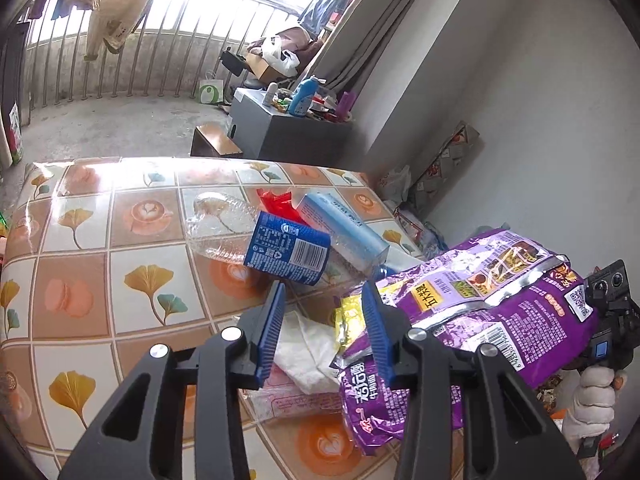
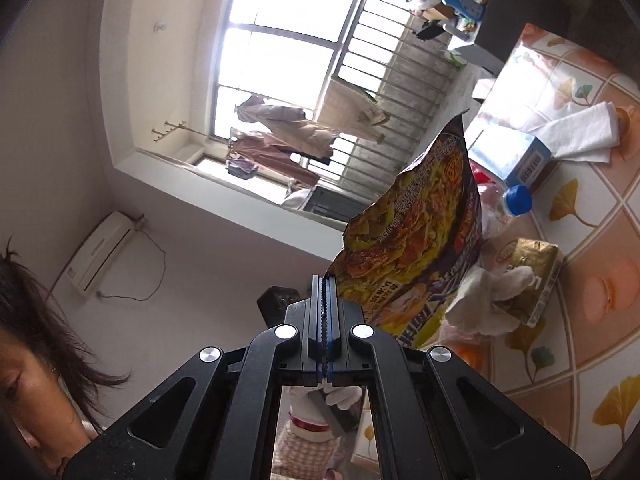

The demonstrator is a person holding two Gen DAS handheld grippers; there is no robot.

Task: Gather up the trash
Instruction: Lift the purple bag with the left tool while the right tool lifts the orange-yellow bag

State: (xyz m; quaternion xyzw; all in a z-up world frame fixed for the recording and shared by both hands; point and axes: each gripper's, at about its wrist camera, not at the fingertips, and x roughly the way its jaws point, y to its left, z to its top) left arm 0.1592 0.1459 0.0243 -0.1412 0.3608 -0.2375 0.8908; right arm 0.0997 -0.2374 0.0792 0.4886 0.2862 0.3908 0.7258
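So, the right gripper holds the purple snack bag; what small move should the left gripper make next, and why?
Probably lower the left gripper and close on the crumpled white tissue between its open jaws. The right gripper is shut on the purple snack bag, already lifted.

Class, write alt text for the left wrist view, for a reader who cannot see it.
An open left gripper hovers over a patterned table strewn with trash: a crumpled white tissue lies between its blue fingers, and a purple snack bag is held at its far end by the right gripper. Behind lie a clear plastic bottle and a blue box.
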